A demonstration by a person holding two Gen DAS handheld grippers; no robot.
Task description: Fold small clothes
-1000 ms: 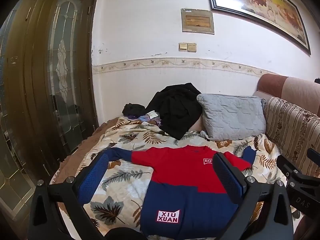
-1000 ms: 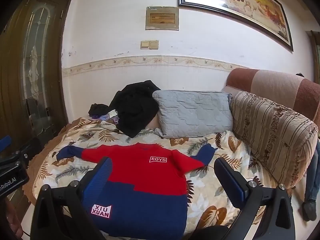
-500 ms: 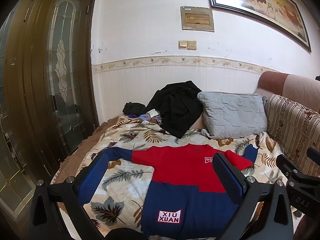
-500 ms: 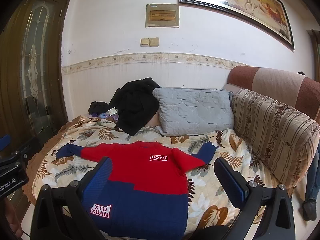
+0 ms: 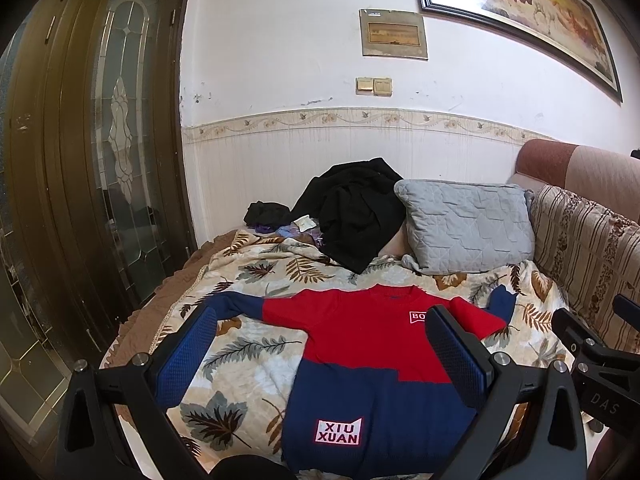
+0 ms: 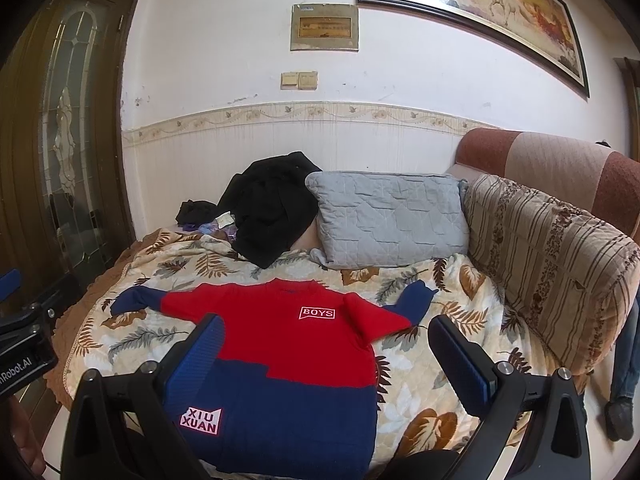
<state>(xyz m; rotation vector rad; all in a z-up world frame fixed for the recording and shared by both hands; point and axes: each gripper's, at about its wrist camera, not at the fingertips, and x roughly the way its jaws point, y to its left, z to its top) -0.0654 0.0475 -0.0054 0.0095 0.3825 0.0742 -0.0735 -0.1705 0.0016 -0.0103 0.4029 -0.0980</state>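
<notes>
Leaf-print quilted bed cover (image 5: 256, 356) carried flat red-and-navy knit sweater (image 6: 288, 364); left gripper (image 5: 320, 354) and right gripper (image 6: 326, 360) hovered near, fingers apart, empty.

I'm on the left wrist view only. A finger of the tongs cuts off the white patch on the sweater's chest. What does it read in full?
Observer: From the right wrist view, the patch on the sweater reads BOYS.
Operator: I see only the body of the right tongs. Are they open or shut?
Observer: The right tongs are open, with nothing between the fingers.
Operator: Is there anything past the sofa on that side?
Observer: Yes, a person's leg and shoe show at the far right, beyond the sofa.
</notes>
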